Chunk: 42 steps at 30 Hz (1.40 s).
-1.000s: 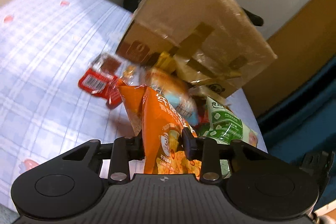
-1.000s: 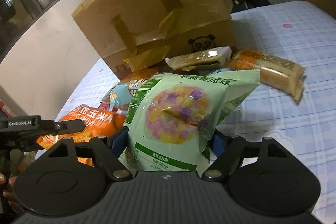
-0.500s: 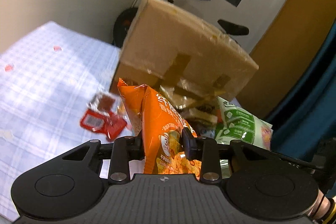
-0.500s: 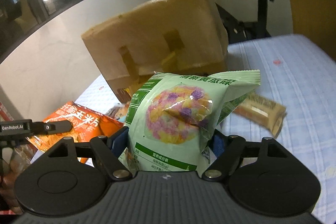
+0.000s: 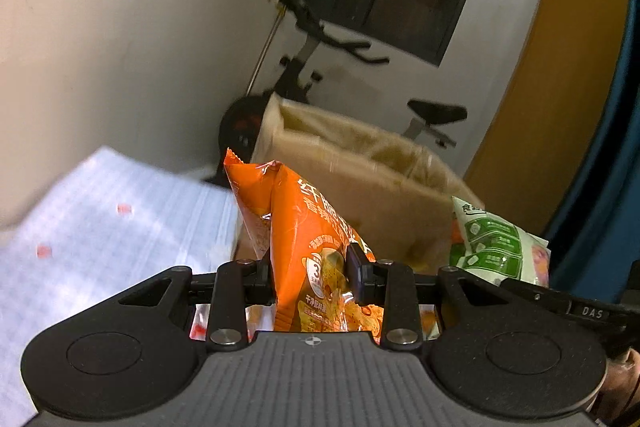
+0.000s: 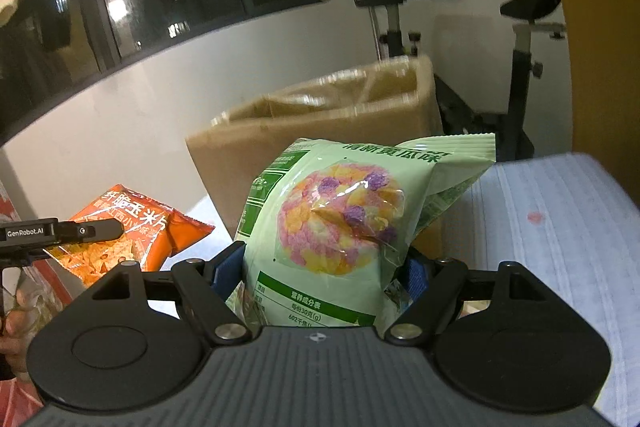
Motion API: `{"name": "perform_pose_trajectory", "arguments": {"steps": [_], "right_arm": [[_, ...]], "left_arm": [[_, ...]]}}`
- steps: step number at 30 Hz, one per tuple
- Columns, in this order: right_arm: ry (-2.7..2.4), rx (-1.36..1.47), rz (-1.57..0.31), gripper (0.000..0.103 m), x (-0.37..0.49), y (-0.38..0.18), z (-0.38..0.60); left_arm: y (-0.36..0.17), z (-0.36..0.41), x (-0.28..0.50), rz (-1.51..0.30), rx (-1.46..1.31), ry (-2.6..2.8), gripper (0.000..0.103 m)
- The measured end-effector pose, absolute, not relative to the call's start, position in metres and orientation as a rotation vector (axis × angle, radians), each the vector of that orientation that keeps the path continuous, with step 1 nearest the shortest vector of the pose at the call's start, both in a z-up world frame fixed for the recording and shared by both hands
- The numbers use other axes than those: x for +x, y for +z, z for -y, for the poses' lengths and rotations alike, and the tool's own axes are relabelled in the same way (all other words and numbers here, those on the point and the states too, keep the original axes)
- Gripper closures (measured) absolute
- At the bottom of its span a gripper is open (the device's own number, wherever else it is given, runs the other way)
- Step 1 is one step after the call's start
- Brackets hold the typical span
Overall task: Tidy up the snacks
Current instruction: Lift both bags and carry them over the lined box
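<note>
My left gripper point(image 5: 311, 277) is shut on an orange snack bag point(image 5: 296, 227), which stands upright between its pads, lifted above the bed. The right gripper point(image 6: 324, 273) is shut on a light green snack bag point(image 6: 344, 223) with pink and yellow crisps printed on it. Behind both bags stands an open brown cardboard box point(image 5: 360, 171), its rim about level with the bags' tops. The green bag point(image 5: 496, 247) shows at the right of the left wrist view. In the right wrist view the box point(image 6: 320, 123) stands behind, and the orange bag point(image 6: 132, 231) and left gripper's finger point(image 6: 84, 231) are at the left.
A bed with a pale blue checked sheet point(image 5: 100, 227) lies under both grippers and also shows as the sheet point(image 6: 560, 227) at the right. An exercise bike point(image 5: 320, 67) stands behind the box against a white wall. A person's fingers point(image 6: 12, 327) show at the left edge.
Both grippers have risen with their bags. The loose snacks on the sheet have dropped out of view, and the box's open top has come into sight.
</note>
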State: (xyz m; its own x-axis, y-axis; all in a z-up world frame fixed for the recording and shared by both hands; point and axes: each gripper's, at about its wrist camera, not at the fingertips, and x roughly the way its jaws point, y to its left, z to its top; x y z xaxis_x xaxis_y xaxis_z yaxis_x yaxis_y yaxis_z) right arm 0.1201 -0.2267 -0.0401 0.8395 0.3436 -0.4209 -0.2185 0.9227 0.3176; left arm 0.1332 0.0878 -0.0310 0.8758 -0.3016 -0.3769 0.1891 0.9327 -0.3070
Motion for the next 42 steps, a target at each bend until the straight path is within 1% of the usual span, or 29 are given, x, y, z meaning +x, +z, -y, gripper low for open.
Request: {"name": "perform_pose_trajectory", "arguments": {"steps": [8, 18, 24, 29, 34, 42], "right_arm": [[0.342, 0.271, -0.401, 0.023, 0.136, 0.002, 0.232], [0.351, 0.23, -0.348, 0.023, 0.167, 0.037, 0.237], [0.354, 0.212, -0.334, 0.023, 0.204, 0.055, 0.239], [0.339, 0.148, -0.299, 0.023, 0.239, 0.068, 0.235], [0.299, 0.075, -0.321, 0.023, 0.277, 0.064, 0.228], [0.304, 0.015, -0.428, 0.024, 0.321, 0.03, 0.209]], "left_arm": [[0.012, -0.077, 0.142, -0.317, -0.203, -0.281, 0.068], [0.045, -0.052, 0.171, -0.259, -0.14, -0.316, 0.068], [0.065, -0.032, 0.202, -0.229, -0.103, -0.323, 0.068], [0.07, -0.018, 0.238, -0.218, -0.051, -0.303, 0.068], [0.066, -0.005, 0.27, -0.235, 0.025, -0.276, 0.068], [0.04, 0.002, 0.304, -0.342, 0.091, -0.262, 0.068]]}}
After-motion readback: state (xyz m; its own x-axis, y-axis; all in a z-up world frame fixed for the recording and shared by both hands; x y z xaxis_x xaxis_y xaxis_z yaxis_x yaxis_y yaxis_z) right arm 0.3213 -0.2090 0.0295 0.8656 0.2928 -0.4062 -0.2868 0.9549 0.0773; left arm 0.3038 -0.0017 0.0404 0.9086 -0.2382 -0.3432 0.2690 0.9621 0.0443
